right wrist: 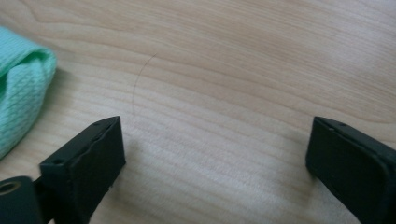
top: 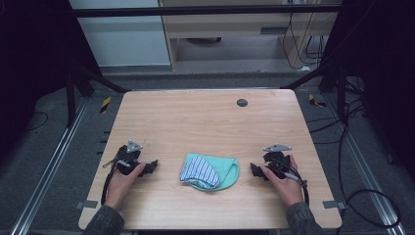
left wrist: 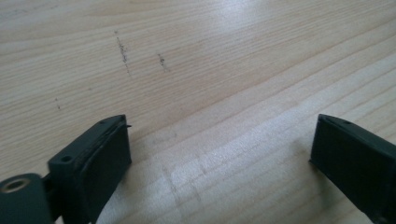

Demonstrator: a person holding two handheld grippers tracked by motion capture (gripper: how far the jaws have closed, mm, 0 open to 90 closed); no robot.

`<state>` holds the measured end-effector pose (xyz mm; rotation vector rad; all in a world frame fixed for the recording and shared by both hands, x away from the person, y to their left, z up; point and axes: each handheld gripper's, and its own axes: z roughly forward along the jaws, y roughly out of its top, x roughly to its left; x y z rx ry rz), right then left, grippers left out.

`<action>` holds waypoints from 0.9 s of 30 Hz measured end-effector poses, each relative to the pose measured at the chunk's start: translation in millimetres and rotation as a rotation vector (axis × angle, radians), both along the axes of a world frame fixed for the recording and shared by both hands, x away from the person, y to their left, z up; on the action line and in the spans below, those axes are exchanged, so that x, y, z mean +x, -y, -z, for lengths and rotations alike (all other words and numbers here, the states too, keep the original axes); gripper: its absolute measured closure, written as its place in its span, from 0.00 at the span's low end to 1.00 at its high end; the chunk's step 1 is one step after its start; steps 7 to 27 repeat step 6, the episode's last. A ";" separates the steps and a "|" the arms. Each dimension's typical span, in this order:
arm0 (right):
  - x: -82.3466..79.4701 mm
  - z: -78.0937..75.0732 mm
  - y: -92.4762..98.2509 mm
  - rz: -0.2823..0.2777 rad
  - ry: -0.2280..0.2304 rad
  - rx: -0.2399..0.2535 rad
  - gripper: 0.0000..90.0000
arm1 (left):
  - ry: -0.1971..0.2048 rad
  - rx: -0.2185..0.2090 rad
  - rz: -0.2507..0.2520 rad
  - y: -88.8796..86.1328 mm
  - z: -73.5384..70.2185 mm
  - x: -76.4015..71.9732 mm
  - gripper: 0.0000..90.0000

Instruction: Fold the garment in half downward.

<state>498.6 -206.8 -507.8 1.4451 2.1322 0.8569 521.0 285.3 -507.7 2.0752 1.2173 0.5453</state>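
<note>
Cloth [right wrist: 21,93] cut off at frame edge, beside right gripper [right wrist: 215,158].

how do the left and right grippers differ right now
The left gripper sits left of the cloth with its fingers pointing right; the right gripper sits on the other side, its fingers pointing left. The right gripper's own view takes in the cloth's green edge beside one finger; the left gripper's view has bare table ahead. Both are open, holding nothing, low over the table.
</note>
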 end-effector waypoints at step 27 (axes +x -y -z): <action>2.3 4.7 3.5 0.027 0.036 0.018 0.00 | -0.009 0.009 -0.009 -0.8 0.0 0.1 0.01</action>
